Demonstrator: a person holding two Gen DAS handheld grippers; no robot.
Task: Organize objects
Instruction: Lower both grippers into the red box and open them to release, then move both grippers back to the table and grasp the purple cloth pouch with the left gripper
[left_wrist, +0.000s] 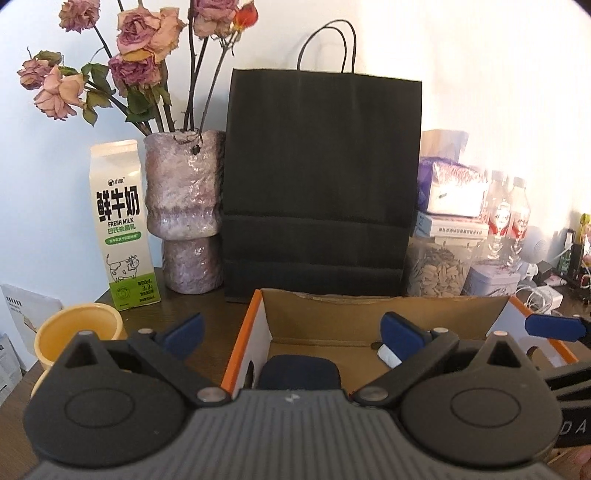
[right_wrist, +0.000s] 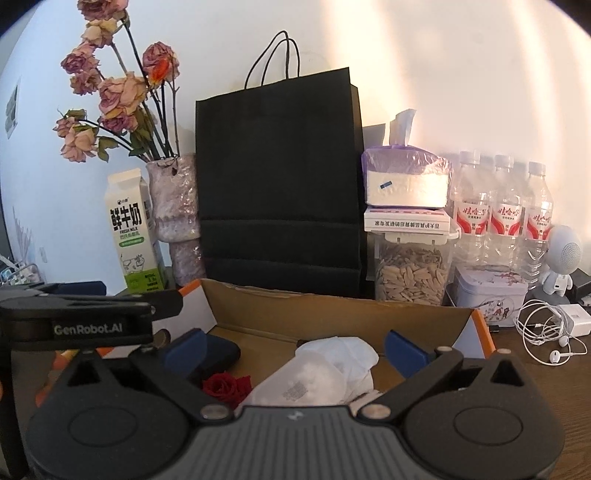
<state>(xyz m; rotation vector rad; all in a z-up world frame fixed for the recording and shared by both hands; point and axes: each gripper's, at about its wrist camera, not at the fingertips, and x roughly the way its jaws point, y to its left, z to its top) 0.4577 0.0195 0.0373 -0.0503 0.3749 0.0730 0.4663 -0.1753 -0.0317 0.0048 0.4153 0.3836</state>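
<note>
Jaws of both tools stand spread wide with nothing between their blue pads: the left gripper (left_wrist: 291, 330) hangs over the near left end of the open cardboard box with orange edges (left_wrist: 384, 319), the right gripper (right_wrist: 295, 347) over its right half. Inside the box, seen from the right wrist, lie a crumpled white cloth or wrapper (right_wrist: 332, 369), a dark red rose head (right_wrist: 223, 386) just left of it, and a dark navy rounded case (right_wrist: 221, 354) behind the rose. Directly behind the box on the dark wooden bench (right_wrist: 554, 380) stands a tall black paper bag with cord handles (left_wrist: 321, 184). Left of the bag is a mottled purple vase of dried roses (left_wrist: 184, 210), then a white and green fresh-milk carton (left_wrist: 123, 225), with a yellow cup (left_wrist: 79, 328) nearer. Right of the bag, a clear jar of pale seeds (right_wrist: 410, 277) carries stacked boxes, beside clear water bottles with red labels (right_wrist: 506, 218), a pale tin (right_wrist: 487, 295) and white earphones (right_wrist: 546, 332)
</note>
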